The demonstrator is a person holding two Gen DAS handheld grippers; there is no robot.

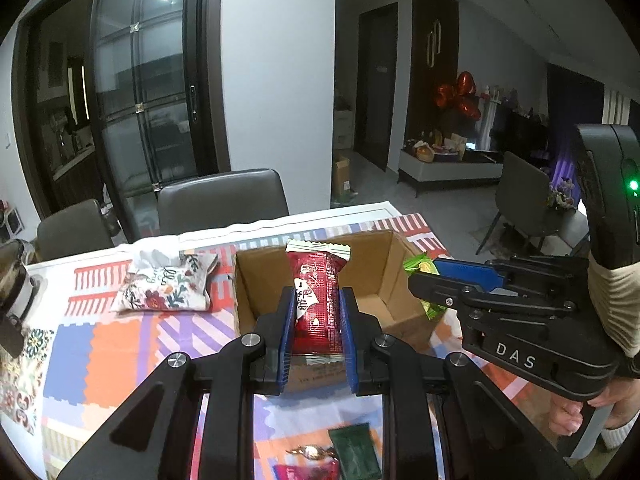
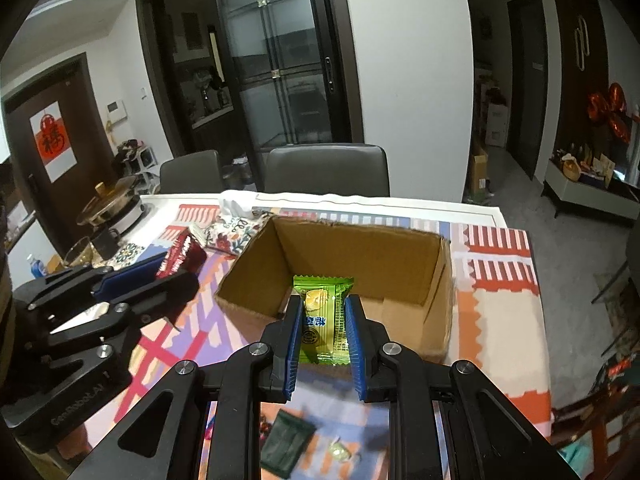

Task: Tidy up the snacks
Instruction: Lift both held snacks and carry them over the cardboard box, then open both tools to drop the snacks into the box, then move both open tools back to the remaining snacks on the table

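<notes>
Snacks are being held over the cardboard box (image 2: 436, 280), one in each of your grippers.
Your left gripper (image 1: 316, 316) is clamping a red packet (image 1: 318, 300); your right gripper (image 2: 323, 322) is pinching a green packet (image 2: 322, 316) above the box's opening, with more sweets lying on the tablecloth (image 2: 500, 312).

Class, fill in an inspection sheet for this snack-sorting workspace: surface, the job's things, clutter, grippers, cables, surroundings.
Surface: table under a colourful patterned cloth.
Job's things: open cardboard box, nothing seen inside; red snack packet; green snack packet; dark green packet and wrapped candy lying on the cloth.
Clutter: floral tissue pouch; hotpot cooker.
Grippers: left gripper shut on the red snack packet; right gripper shut on the green snack packet.
Cables: nothing seen.
Surroundings: grey chairs, glass doors, red balloons.
</notes>
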